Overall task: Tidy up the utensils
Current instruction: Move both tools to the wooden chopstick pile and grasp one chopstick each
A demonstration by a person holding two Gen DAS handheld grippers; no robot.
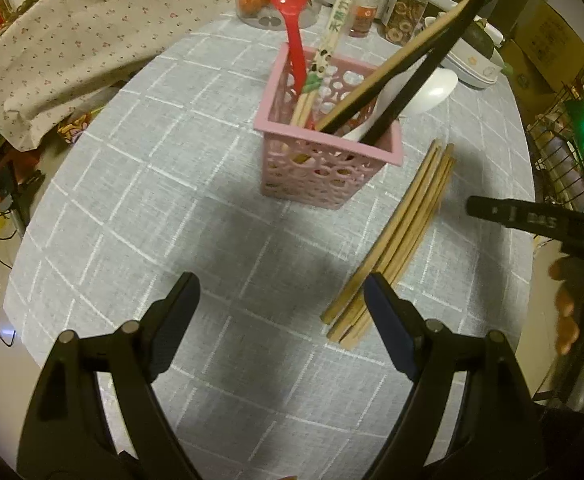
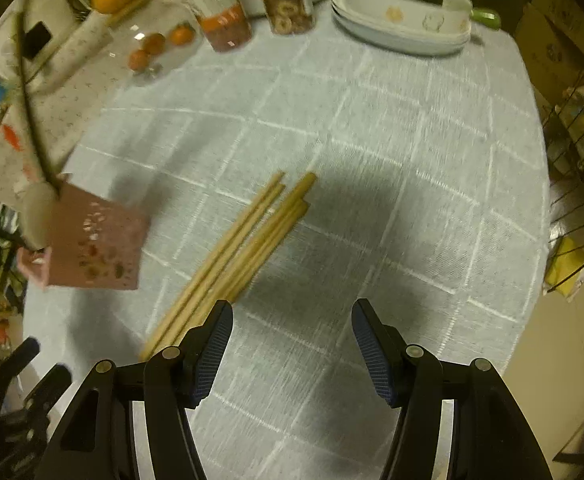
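Pink perforated basket (image 1: 328, 160): upright on the checked-cloth surface (image 1: 151, 200); holds a red spoon (image 1: 287, 8), wrapped chopsticks (image 1: 334, 28), a white spoon (image 1: 420, 92) and dark utensils.

Loose wooden chopsticks (image 1: 396, 240): bundle flat on the cloth, just right of the basket.

Left claw (image 1: 281, 304): pointing steeply down in front of the basket, jaws spread, nothing between them.

Right claw (image 2: 292, 340): also pointing steeply down, jaws apart and empty (its left finger (image 2: 211, 344) overlaps the bundle's near end in view; contact cannot be told).
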